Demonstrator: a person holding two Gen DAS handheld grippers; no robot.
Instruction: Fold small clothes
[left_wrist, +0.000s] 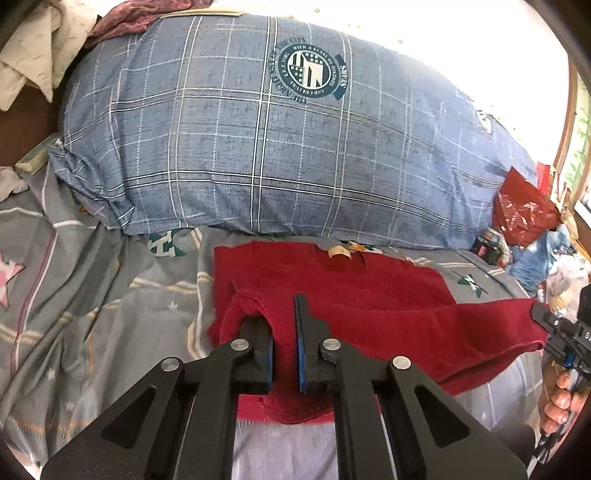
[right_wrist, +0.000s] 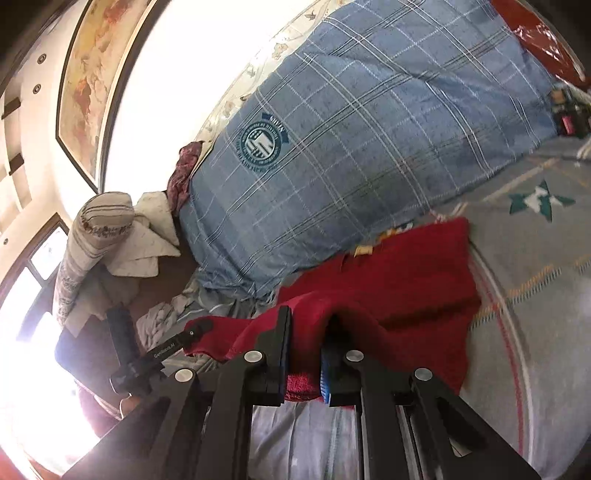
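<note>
A small red knit garment lies on the grey patterned bedsheet, its neck label toward the blue pillow. My left gripper is shut on the garment's near left edge and lifts a fold of it. My right gripper is shut on the near right edge of the same garment, also raised. In the left wrist view the right gripper shows at the far right, holding the red edge. In the right wrist view the left gripper shows at the left on the cloth.
A large blue plaid pillow lies just behind the garment. Cream and maroon cloths are piled at the back left. A red plastic bag and small items sit at the right of the bed.
</note>
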